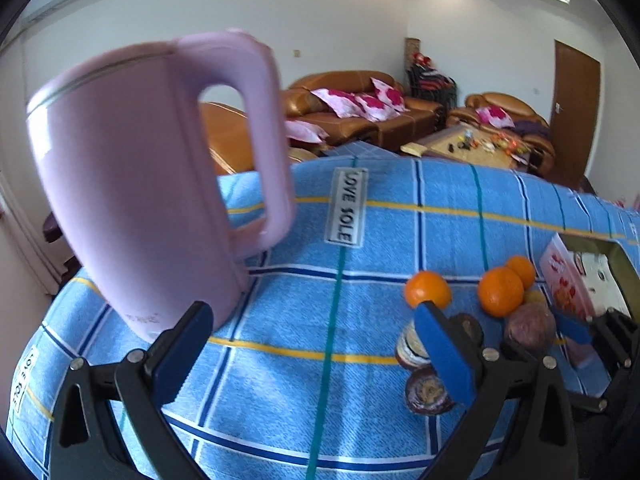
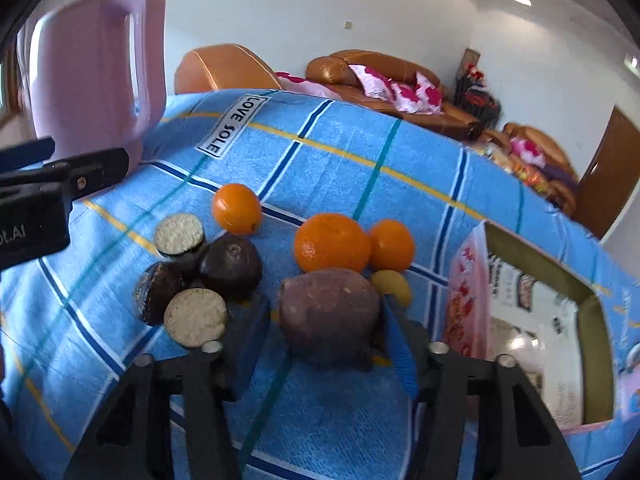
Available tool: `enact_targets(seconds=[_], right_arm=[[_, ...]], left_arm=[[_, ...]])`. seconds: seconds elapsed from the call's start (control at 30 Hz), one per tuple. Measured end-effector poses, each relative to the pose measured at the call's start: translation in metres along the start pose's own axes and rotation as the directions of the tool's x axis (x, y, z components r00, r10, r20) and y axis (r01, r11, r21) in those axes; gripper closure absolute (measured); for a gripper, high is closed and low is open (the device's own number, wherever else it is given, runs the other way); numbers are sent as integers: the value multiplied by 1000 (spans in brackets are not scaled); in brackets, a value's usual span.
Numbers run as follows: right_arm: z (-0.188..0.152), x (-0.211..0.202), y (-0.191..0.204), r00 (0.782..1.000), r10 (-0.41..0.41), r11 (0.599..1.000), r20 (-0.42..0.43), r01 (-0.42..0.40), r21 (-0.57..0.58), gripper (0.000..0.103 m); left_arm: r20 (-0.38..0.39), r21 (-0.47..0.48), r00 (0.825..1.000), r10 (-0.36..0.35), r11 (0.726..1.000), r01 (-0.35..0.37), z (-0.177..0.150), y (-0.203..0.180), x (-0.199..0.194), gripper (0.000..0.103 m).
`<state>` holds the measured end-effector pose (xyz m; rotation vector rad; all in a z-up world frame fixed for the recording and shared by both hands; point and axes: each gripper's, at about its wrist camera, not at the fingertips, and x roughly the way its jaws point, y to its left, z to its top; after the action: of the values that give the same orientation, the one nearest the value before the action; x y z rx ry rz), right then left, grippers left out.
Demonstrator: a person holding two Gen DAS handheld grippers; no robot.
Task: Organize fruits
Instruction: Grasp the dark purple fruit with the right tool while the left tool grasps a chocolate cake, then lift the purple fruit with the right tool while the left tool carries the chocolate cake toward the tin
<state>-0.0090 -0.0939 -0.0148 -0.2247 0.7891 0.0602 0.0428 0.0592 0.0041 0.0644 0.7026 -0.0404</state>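
A large purple fruit (image 2: pixel 328 312) lies between the fingers of my right gripper (image 2: pixel 325 302). Its pads stand close on both sides, with a thin gap on the left, so it is open. Behind the fruit are three oranges (image 2: pixel 332 242) and a small yellow fruit (image 2: pixel 394 284). To the left lie a whole dark fruit (image 2: pixel 232 262) and several cut halves (image 2: pixel 196 317). My left gripper (image 1: pixel 312 308) is open over bare cloth, between the pink kettle (image 1: pixel 140 184) and the halves (image 1: pixel 428 392). The purple fruit (image 1: pixel 530 326) also shows in that view.
An open cardboard box (image 2: pixel 532 248) lies on its side at the right, mouth facing the fruit. The pink kettle (image 2: pixel 92 72) stands far left on the blue checked tablecloth (image 2: pixel 320 152). Sofas and a cluttered low table (image 1: pixel 472 144) lie beyond the table edge.
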Motion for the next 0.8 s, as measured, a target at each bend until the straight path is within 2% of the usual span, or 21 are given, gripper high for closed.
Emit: enact_targets(seconds=[0.1,0.17,0.27,0.37,0.43,0.53,0.63,0.8], right_arm=[[-4,-8,-13,997,66,995,27,-67,72,51],[-6,-19,-26,991,106,985,87,-116,125,51],[-3,-38,-43,979,89,974,182,-124,188,51],[-1,-49,-55,971,54,968,235,-108,227,51],[-1,-49,-61,969,36,965,245,-97,244,51],[-1,-46,-70,971,43,953,234,-110,281,51],[-4,-45,-74,973,57,947,223,-124,297,51],[-12,-51,-76,971,49,950,233,-117,288,51]], left_arm=[[-25,15,999,-48,999,48,0,-3,3,5],[-39,21,994,-97,995,98,-2,-5,0,7],[-84,14,978,-190,981,192,-5,-9,5,13],[-143,-1,957,-251,967,253,-10,-13,15,26],[-172,0,950,-261,964,265,-14,-17,21,34],[-177,-15,938,-299,954,301,-16,-18,20,37],[-224,-48,901,-370,928,370,-19,-18,23,39],[-212,36,891,-402,908,418,-18,-17,5,40]])
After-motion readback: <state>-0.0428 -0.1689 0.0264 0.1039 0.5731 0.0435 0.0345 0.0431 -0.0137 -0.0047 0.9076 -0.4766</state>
